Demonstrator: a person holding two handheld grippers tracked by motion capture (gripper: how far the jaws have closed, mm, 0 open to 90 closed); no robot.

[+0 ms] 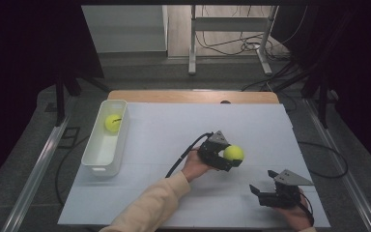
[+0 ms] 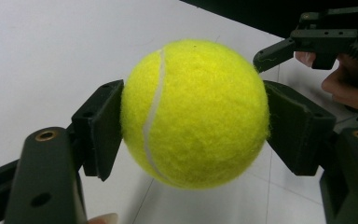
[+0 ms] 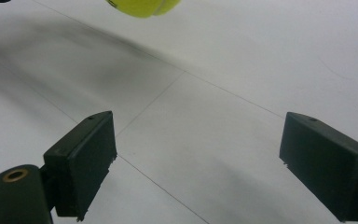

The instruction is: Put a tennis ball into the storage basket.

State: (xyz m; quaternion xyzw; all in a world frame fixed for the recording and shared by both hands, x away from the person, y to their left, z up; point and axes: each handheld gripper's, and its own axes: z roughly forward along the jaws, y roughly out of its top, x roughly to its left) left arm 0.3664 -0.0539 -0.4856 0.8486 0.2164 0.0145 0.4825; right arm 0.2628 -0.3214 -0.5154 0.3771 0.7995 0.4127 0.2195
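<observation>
My left gripper (image 1: 231,157) is shut on a yellow-green tennis ball (image 1: 234,152) and holds it just above the white table sheet, right of centre. In the left gripper view both black pads press on the sides of the ball (image 2: 196,112). My right gripper (image 1: 262,181) is near the front right of the sheet, open, with bare sheet between its jaws (image 3: 196,154). The held ball (image 3: 142,7) shows at the top edge of the right gripper view. A second tennis ball (image 1: 112,123) lies in the far end of a white bin (image 1: 88,153) at the left.
The white sheet (image 1: 174,125) covers the table, with a wooden strip (image 1: 193,95) along the far edge. A black cable (image 1: 186,153) trails from the left gripper across the sheet. Beyond the table stand metal frame legs and floor cables.
</observation>
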